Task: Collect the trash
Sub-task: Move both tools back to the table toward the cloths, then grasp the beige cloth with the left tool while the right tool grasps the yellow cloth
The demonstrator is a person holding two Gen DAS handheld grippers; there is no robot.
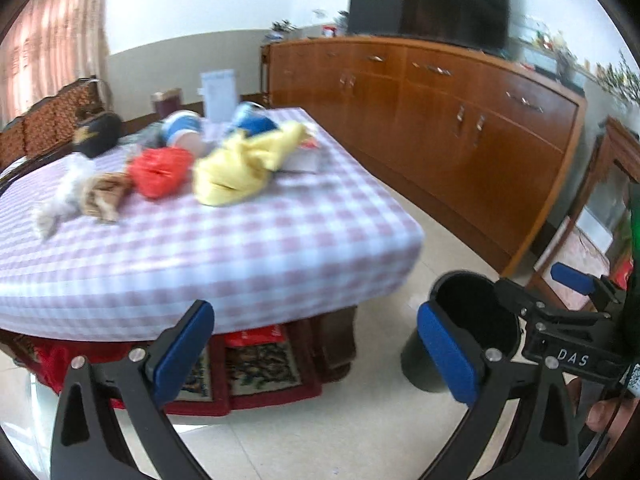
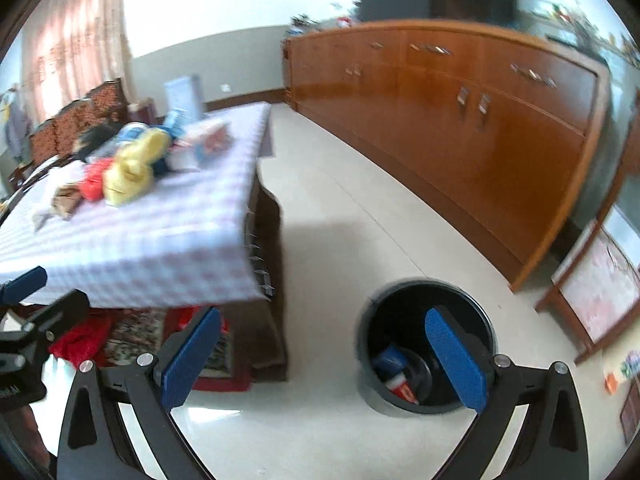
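left gripper: jaws spread wide, nothing between the blue pads, hanging over the pale tiled floor just off the table corner

right gripper: also wide apart and empty, sitting above the floor with its right finger overlapping the bin's mouth in the right wrist view

trash bin: black round one standing on the floor beside the table, between it and the long wooden sideboard. Looking down into it there's already some stuff at the bottom, a blue and red wrapper-ish thing, too blurry to say more

tabletop: pink/white checked cloth, trash piled toward the far side

trash on it: crumpled yellow bag, red bag right next to it on the left, a brown crumpled wrapper touching the red one, then a greyish-white wad furthest left. Behind those are some blue and white items and a dark lump, all smeared by blur

under the table: red patterned rug
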